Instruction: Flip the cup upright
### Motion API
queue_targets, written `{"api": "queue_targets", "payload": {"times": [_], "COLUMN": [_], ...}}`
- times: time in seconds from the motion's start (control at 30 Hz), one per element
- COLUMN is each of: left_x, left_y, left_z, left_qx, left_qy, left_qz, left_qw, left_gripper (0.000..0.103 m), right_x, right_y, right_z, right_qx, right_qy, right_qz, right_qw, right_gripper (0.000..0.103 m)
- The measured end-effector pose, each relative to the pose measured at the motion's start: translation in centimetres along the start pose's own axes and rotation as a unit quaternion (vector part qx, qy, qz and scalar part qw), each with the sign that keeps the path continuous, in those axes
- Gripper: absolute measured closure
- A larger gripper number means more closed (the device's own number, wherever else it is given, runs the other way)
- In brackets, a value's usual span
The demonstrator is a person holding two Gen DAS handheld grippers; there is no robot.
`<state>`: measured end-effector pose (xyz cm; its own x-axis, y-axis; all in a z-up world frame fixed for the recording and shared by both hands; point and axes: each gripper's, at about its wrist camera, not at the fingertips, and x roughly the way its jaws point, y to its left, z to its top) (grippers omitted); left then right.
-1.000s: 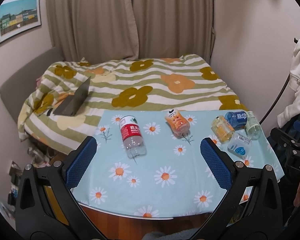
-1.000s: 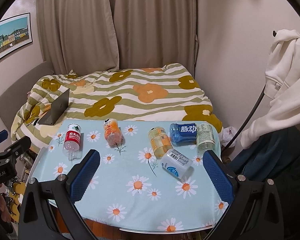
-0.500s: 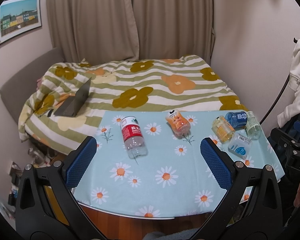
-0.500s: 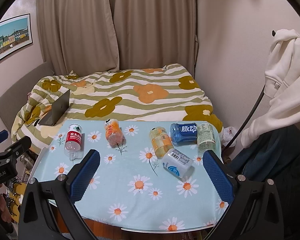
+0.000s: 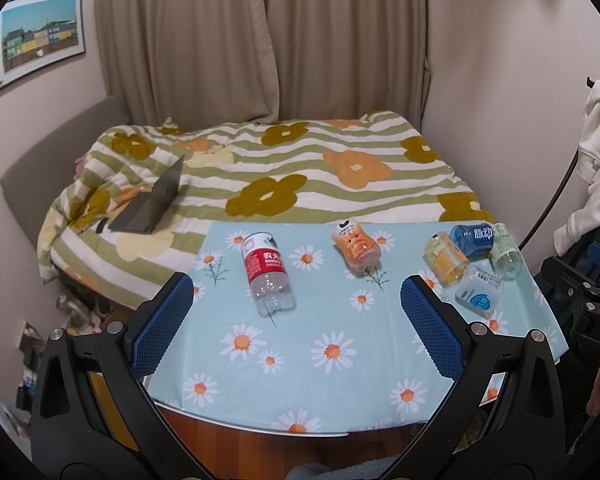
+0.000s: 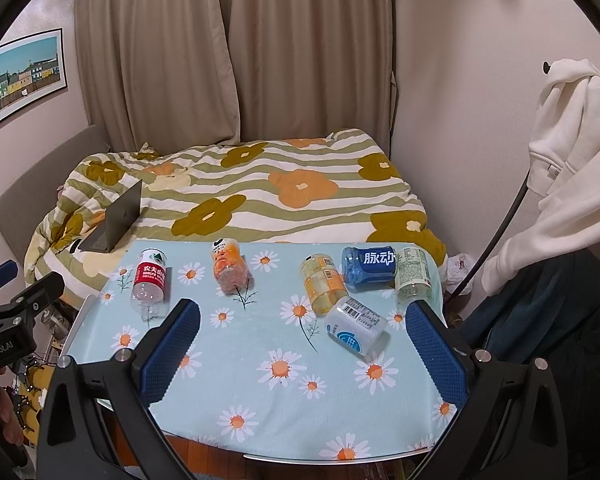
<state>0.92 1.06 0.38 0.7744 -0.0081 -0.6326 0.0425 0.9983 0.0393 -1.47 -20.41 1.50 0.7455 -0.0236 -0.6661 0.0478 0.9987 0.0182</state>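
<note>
1. Nothing of the task looks done: all six containers on the table (image 6: 260, 412) lie on their sides, and none stands upright.
2. The left gripper (image 5: 296, 322) hangs above the near edge with its jaws wide apart and nothing between them. The right gripper (image 6: 302, 346) is the same, wide and empty.
3. No real cup shows; the things to set upright are cut bottles. In the right wrist view the red-label bottle (image 6: 151, 280) lies at ten o'clock from the table's middle and the orange bottle (image 6: 229, 266) at eleven, each well apart from the rest.
4. A cluster lies at one to two o'clock: the yellow bottle (image 6: 323, 282), the blue bottle (image 6: 369, 267) touching it, the clear green-label bottle (image 6: 414, 274) beside that, and the white barcode bottle (image 6: 356, 324) just nearer.
5. All look empty; the red-label bottle and the clear one show through. Whether any keeps a lid I cannot tell.
6. What is left, as I judge it: approach, grasp and stand each one.
</note>
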Motion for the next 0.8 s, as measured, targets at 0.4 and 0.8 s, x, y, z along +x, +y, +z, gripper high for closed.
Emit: {"api": "queue_targets", "payload": {"times": [0.4, 0.8], "left_x": [-0.3, -1.1], "left_y": [0.4, -0.7], "left_z": [0.3, 2.3], "left_qx": [0.001, -0.002], "left_qy": [-0.002, 0.0], "left_qz": [0.002, -0.022], "left_qw": [1.0, 0.9997], "left_gripper": [0.0, 0.0], "right_x": [0.1, -0.4], "right_y": [0.3, 1.3], "right_z": [0.1, 1.7], "right_qx": [0.001, -0.009], "right_qy": [-0.004, 0.001], "right_qz": [0.001, 0.006], "right_qw": [1.0, 1.0], "right_gripper": [0.0, 0.0]}}
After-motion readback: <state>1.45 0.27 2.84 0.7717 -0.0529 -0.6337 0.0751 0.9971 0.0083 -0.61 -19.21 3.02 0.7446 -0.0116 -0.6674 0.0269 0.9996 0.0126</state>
